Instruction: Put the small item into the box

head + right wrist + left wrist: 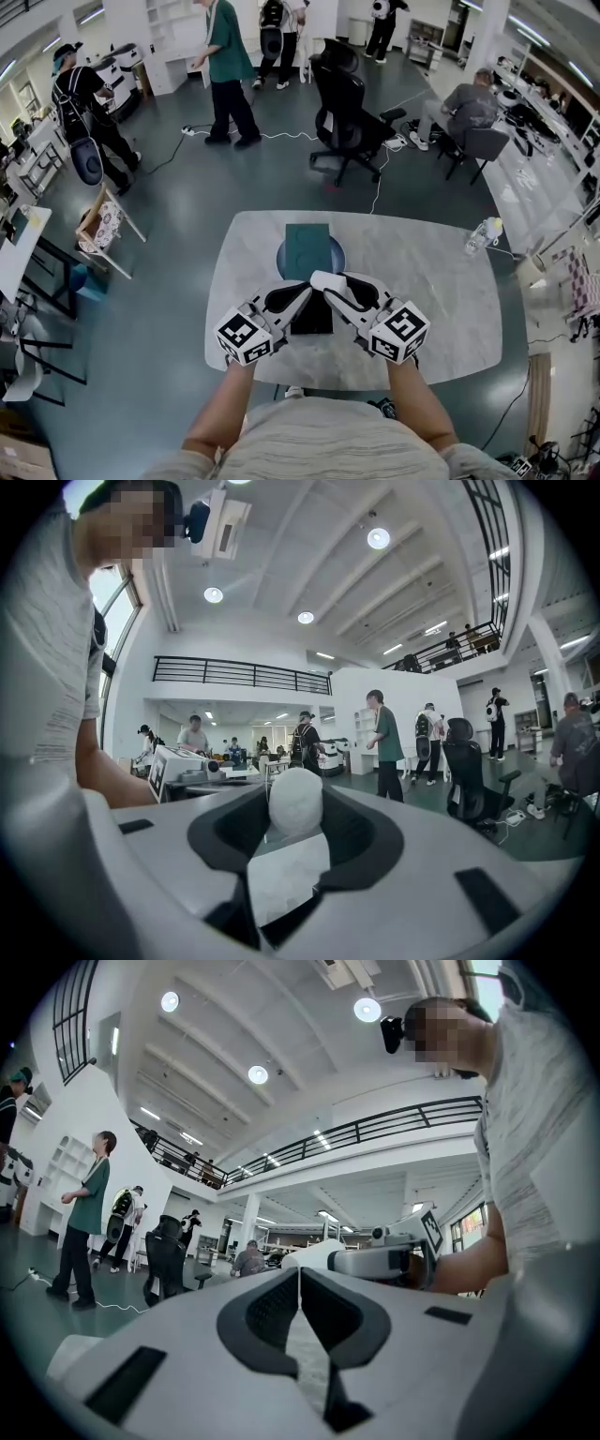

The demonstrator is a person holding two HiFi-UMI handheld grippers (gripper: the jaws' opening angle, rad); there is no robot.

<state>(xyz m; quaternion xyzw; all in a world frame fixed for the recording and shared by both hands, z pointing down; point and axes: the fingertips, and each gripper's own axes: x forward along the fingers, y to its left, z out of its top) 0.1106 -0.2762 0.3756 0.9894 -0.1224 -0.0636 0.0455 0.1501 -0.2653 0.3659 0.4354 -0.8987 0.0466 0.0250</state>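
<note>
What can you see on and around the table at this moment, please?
table: one, pale marbled, centre.
teal rectangular thing: one, teal, far middle of the table, on a blue round base.
dark flat thing: one, black, under the grippers.
bottle: one, clear, table's right edge.
office chair: one, black, beyond the table.
people: several, on the floor behind.
small ball: one, white, between the right gripper's jaws.
left gripper: one, white, jaws together, empty.
right gripper: one, white, holding the ball.
</note>
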